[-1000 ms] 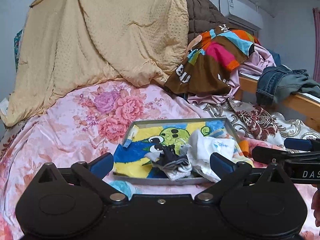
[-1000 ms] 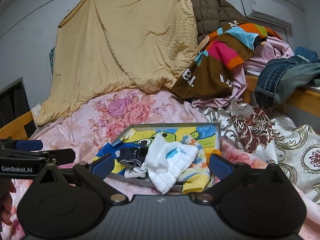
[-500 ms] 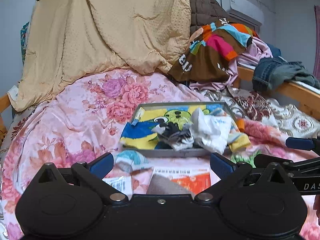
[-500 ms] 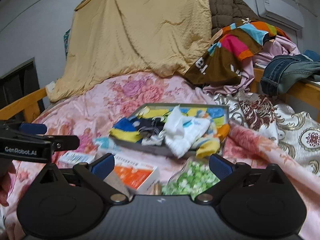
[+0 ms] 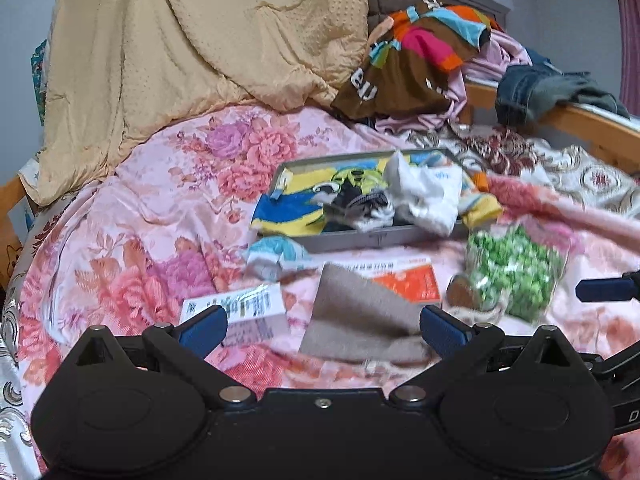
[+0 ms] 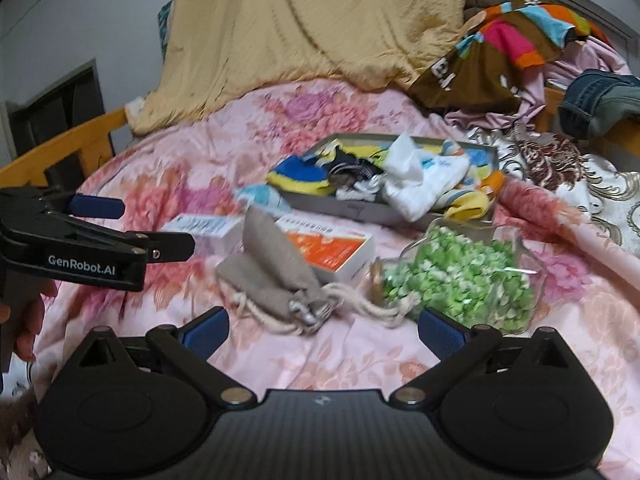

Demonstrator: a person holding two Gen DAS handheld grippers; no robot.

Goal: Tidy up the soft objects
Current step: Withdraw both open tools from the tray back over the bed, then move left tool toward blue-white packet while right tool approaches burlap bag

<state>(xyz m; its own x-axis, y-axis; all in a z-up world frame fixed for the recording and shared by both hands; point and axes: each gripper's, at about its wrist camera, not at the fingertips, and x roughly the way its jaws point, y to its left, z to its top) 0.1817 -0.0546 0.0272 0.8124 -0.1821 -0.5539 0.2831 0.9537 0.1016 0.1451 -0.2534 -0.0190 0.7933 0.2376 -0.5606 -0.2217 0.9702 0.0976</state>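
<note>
Pink floral bed (image 6: pixel 192 168) is widening below as I am pulling both spread, empty grippers, left gripper (image 5: pixel 320 326) and right gripper (image 6: pixel 322 328), back from the sock tray (image 6: pixel 360 210), exposing the grey pouch (image 6: pixel 272 276) to sort next.

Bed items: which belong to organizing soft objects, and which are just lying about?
Job:
socks and cloths piled in the grey tray
light blue sock beside the tray
grey drawstring pouch

Lying about:
orange box
white box
jar of green pieces
hanging beige blanket
</note>
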